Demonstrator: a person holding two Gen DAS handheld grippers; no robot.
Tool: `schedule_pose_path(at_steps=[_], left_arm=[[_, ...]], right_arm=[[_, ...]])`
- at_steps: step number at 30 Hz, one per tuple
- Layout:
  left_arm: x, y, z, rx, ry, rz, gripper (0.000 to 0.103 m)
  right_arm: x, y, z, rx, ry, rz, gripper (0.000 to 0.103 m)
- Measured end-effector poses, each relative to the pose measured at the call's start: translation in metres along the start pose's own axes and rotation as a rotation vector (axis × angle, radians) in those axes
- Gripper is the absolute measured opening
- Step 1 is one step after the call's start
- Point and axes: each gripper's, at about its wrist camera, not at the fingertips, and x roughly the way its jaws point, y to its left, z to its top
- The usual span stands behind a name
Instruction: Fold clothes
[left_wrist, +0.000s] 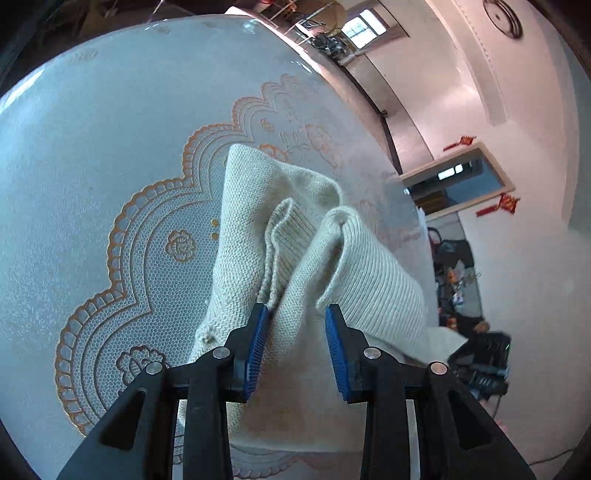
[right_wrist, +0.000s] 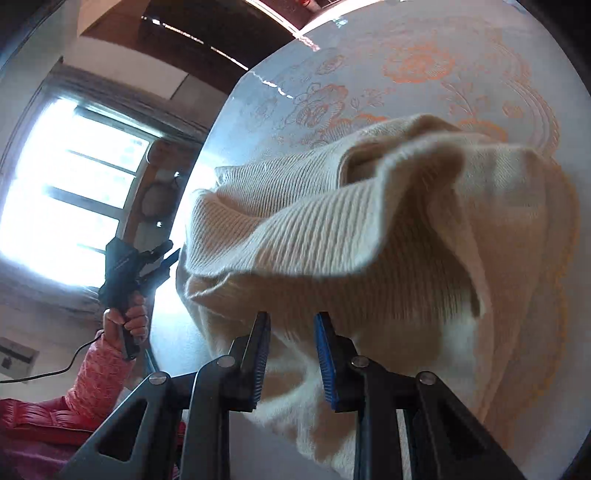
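Two black grippers with blue ribbed pads work over a cream-coloured knitted sweater (left_wrist: 295, 236) lying bunched on a round bench (left_wrist: 92, 147) covered with a pale cloth bearing an orange scalloped lace pattern. In the left wrist view, the left gripper (left_wrist: 297, 325) has its jaws spread apart on either side of a raised fold of the sweater; the left pad touches the knit, while the right pad sits just beside another ridge of fabric, so nothing is clamped. The sweater rises in several ribbed folds ahead of the jaws and spills toward the bench edge on the right. In the right wrist view, the right gripper (right_wrist: 291, 332) likewise stands with jaws parted, the cream knit (right_wrist: 369, 240) heaped directly ahead of and between them; whether the pads touch it cannot be told. To the left of the sweater in that view, the person's hand (right_wrist: 127, 321), in a pink knitted sleeve, grips the handle of the left gripper (right_wrist: 162, 262) near the bench rim (right_wrist: 229, 96).
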Motion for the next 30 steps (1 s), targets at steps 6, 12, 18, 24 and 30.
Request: schedule_pose_path(at_steps=[6,12,18,24,30], left_arm=[[0.026,-0.048,-0.019,0.379,0.037,0.251,0.036],[0.029,-0.034,-0.020,0.347,0.037,0.261,0.036],[0.038,-0.048,-0.022,0.422,0.077,0.322,0.036],[0.040,-0.053,-0.031,0.502,0.115,0.366,0.036],[0.024,-0.037,-0.037,0.455,0.106,0.397,0.035]], right_arm=[[0.000,0.002,0.068,-0.008,-0.064,-0.122,0.026],[-0.010,-0.028,0.084,0.068,-0.127,-0.266,0.026],[-0.026,0.018,0.050,-0.075,-0.211,-0.315,0.026],[0.006,0.091,0.034,-0.331,-0.122,-0.219,0.026],[0.099,0.155,0.059,-0.505,0.199,-0.096,0.026]])
